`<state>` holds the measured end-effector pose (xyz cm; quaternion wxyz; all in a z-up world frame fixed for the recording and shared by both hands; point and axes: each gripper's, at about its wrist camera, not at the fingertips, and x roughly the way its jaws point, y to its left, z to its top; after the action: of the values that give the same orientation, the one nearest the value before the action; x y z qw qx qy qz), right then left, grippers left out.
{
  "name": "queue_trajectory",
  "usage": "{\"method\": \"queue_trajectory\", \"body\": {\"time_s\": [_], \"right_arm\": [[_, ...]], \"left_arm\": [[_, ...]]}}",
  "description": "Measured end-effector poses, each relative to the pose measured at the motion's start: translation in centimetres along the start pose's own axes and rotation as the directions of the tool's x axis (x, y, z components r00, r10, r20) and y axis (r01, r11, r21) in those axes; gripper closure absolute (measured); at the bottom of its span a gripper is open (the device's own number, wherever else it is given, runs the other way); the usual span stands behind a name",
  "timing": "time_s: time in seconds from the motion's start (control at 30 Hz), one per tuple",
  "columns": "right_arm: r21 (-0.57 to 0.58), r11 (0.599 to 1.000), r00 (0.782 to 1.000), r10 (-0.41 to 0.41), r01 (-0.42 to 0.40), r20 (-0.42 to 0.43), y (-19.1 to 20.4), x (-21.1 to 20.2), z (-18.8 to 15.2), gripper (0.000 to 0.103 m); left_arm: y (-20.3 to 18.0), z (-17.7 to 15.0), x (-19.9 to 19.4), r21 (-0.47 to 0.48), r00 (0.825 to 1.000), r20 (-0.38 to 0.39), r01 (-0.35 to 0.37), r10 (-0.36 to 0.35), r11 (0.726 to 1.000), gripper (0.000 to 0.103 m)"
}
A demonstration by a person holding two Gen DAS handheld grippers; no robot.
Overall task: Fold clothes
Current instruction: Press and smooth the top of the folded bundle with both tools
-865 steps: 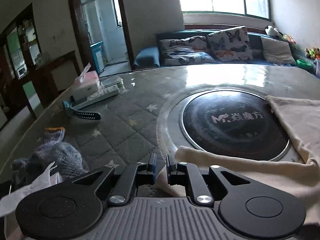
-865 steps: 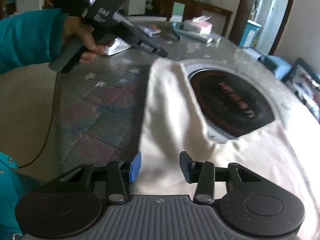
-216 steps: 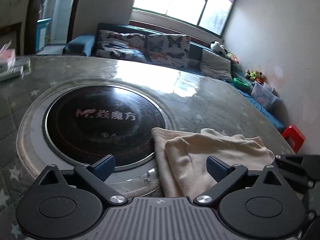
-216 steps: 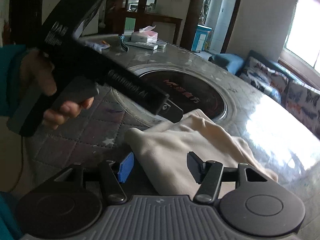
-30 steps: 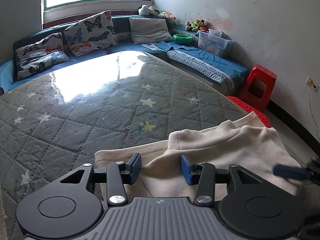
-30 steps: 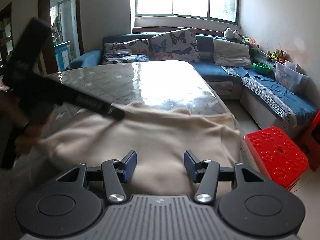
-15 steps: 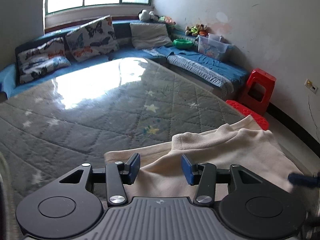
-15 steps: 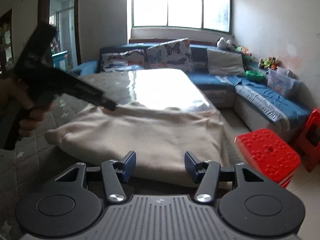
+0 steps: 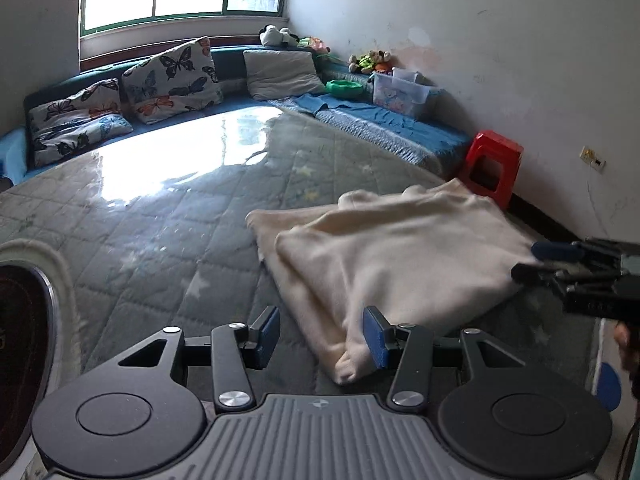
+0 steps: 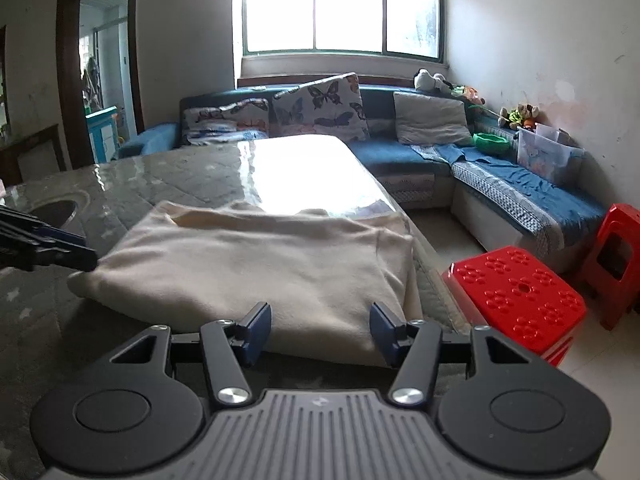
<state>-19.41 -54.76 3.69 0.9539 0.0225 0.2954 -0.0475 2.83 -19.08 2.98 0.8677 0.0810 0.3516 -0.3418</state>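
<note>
Cream garment (image 10: 256, 256) lies folded on quilted surface (image 9: 168, 216), near its right edge. Left claw (image 9: 319, 336) and right claw (image 10: 319, 332) both spread, gripping nothing.

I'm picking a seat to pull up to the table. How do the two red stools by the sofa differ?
In the right wrist view, the near red stool stands right beside the table's corner, while the far red stool stands by the wall at the sofa's end. The near one shows its top, patterned with holes. The far one shows mostly its side, with a dark opening between the legs. Both are red plastic and upright.
</note>
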Motion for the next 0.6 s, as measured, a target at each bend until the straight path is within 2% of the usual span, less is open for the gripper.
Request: {"method": "queue_trajectory", "body": {"time_s": [0.17,0.3,0.43,0.5,0.6], "right_arm": [[-0.017,1.000,1.000,-0.010,0.010,-0.007,0.2,0.4,-0.1,0.046],[-0.026,1.000,1.000,-0.014,0.014,0.006,0.2,-0.1,0.5,0.046],[-0.033,0.999,0.999,0.001,0.000,0.032,0.8,-0.8,1.1,0.045],[-0.030,0.999,0.999,0.019,-0.018,0.032,1.2,-0.7,1.2,0.045],[-0.031,0.999,0.999,0.038,-0.037,0.015,1.9,-0.2,1.1,0.045]], "left_arm": [[1.3,-1.0,0.1,-0.019,0.998,-0.029,-0.055,0.055,0.998,0.054],[1.5,-0.8,-1.6,-0.049,0.999,0.016,-0.031,0.032,0.998,0.054],[0.3,-0.2,-2.4,-0.043,0.998,0.050,0.037,-0.035,0.998,0.053],[-0.7,-0.4,-2.0,-0.016,0.998,0.042,0.051,-0.050,0.999,0.053],[-1.2,-0.9,-0.7,0.000,1.000,0.007,0.021,-0.021,1.000,0.052]]}}
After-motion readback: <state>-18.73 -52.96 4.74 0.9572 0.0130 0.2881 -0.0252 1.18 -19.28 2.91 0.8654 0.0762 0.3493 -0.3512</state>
